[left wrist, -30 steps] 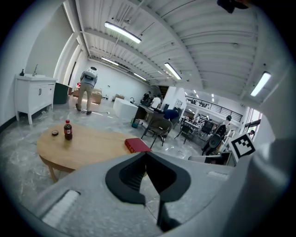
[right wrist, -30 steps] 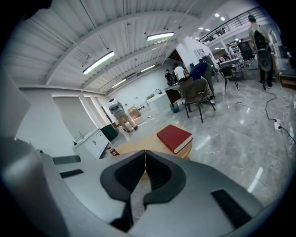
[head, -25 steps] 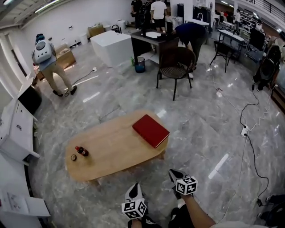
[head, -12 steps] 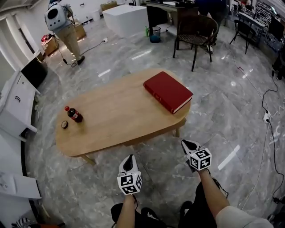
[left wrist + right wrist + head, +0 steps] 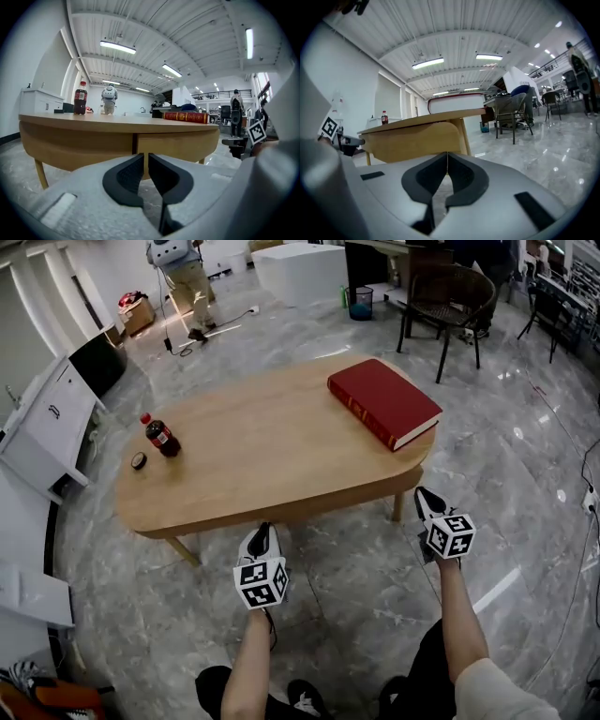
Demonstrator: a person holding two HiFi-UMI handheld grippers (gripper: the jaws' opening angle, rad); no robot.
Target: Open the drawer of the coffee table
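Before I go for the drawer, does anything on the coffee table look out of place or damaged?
Nothing stands out. The cola bottle stands upright with a dark round thing beside it, the red book lies flat at the right end of the table, no spill; the drawer front looks shut.

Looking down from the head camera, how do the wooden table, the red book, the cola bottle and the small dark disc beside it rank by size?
1. wooden table, by far the largest
2. red book
3. cola bottle
4. dark disc, the smallest
The three smaller things rest on that table, so nearness barely matters.
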